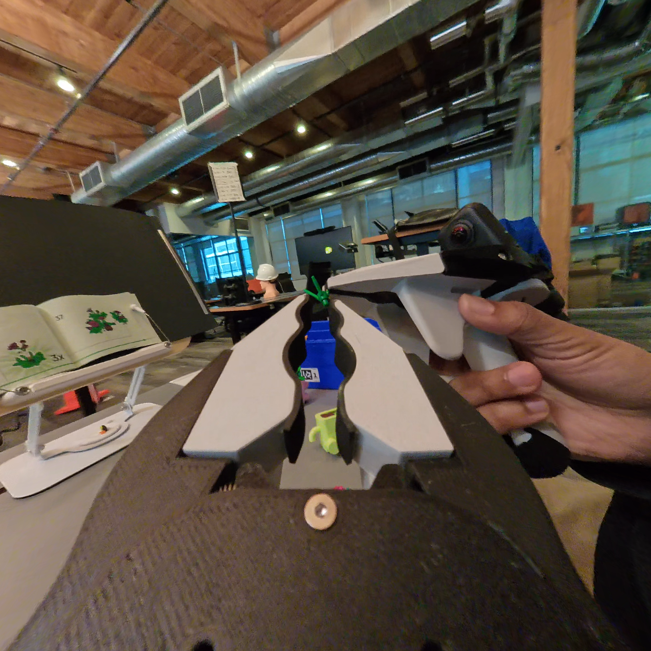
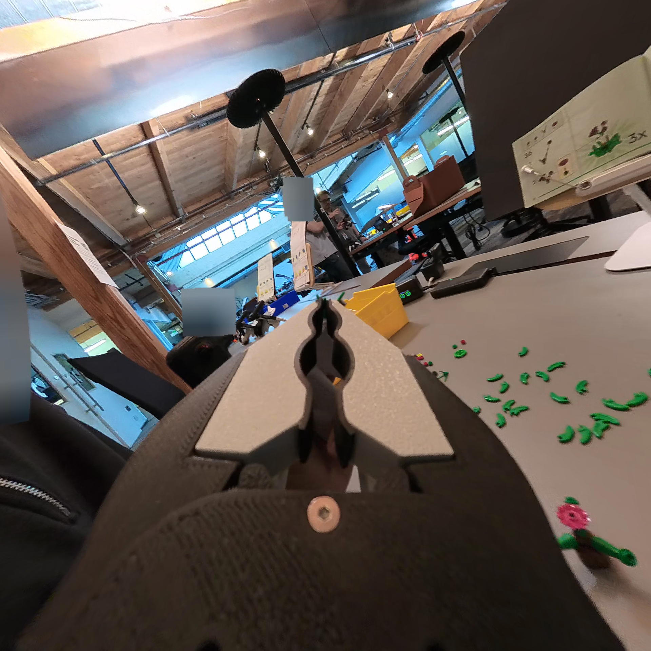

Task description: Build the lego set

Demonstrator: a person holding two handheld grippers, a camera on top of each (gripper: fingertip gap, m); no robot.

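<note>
Both grippers meet in mid-air above the grey table [image 2: 493,334], each pinching the same small green stem piece [image 1: 318,293] at its fingertips. The left gripper [image 1: 318,299] has its fingers drawn close at the tips around the piece, and the right gripper [image 2: 324,310], held by a hand [image 1: 549,384] in the left wrist view, is pressed almost together on a thin green sliver that barely shows. The likeliest failure is the tiny piece twisting or popping out if either grip squeezes off-centre or the two pull at different angles; it could then drop among the loose green leaves [image 2: 563,405] scattered on the table to the right, where it would be hard to find. A push that is not square might also bend the thin prongs instead of seating the part. How the piece is gripped on the right side is hard to make out, since the fingertips cover nearly all of it. The lime-green figure [image 1: 326,429] is half hidden between the left fingers, and the pink flower on its stem [image 2: 584,532], at the near right, is blurred. The instruction book [image 1: 63,334] sits on its stand at the far left, with its pages cut off at the edge.
</note>
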